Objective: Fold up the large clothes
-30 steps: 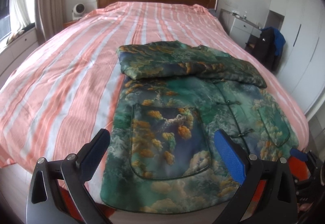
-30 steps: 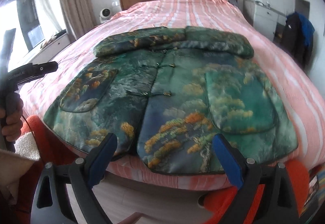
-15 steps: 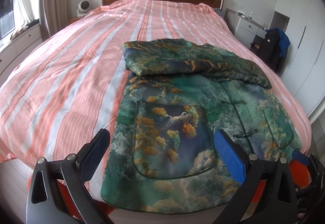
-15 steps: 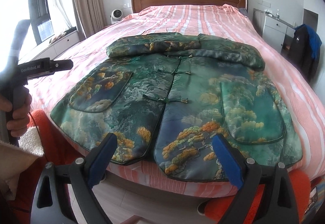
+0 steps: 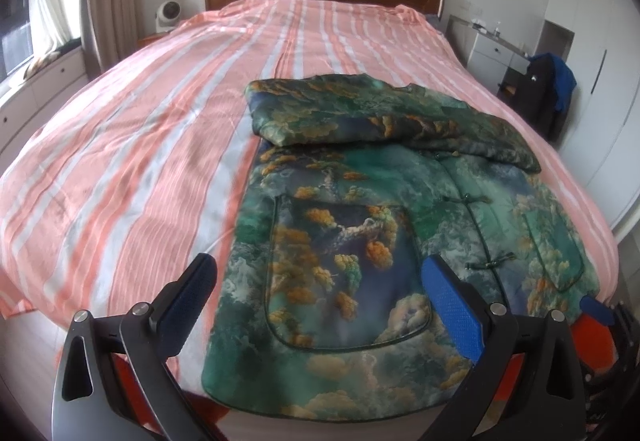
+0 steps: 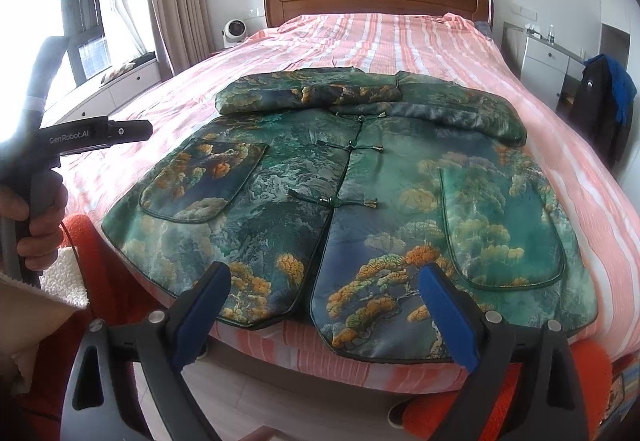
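With its sleeves already folded across the chest, a green brocade jacket [image 6: 352, 197] lies mid-frame on the striped bed [image 5: 140, 169], while the left gripper [image 5: 320, 305] and right gripper [image 6: 324, 305] hover wide open, seemingly poised for its hem.

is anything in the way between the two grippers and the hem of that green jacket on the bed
Nothing visible. The left gripper and right gripper are both open and hang just short of the jacket's hem at the foot of the bed, with only open air between fingers and fabric.
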Action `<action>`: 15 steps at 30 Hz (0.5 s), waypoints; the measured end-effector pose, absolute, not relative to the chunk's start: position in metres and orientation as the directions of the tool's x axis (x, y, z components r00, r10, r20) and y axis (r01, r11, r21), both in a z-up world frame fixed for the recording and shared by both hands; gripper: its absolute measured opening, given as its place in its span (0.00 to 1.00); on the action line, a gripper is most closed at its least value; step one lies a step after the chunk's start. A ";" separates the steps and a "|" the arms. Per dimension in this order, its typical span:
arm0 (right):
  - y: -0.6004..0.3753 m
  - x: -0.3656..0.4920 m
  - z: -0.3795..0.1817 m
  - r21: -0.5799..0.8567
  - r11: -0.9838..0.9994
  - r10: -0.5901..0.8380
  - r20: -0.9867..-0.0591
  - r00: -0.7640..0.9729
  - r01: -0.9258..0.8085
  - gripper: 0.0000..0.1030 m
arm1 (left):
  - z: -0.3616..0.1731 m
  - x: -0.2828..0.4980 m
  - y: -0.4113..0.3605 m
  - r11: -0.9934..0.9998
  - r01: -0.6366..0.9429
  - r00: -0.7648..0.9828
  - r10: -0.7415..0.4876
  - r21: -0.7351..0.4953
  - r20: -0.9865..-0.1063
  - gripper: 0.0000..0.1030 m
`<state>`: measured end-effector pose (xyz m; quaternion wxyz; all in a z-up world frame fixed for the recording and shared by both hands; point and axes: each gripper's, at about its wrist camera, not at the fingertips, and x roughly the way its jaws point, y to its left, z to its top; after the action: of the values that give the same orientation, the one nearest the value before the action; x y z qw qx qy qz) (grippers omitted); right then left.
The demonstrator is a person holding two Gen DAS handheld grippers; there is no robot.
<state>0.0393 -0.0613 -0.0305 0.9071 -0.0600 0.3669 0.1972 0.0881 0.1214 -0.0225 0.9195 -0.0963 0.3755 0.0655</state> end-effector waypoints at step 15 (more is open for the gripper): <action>-0.060 0.039 -0.035 0.045 0.912 0.321 -0.696 0.642 -0.407 0.91 | -0.026 0.089 0.121 0.974 -0.192 0.705 0.054 -0.117 -0.707 0.99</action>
<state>0.0391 -0.0602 -0.0349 0.9043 -0.0578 0.3719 0.2013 0.0888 0.1205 -0.0258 0.9188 -0.0912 0.3783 0.0668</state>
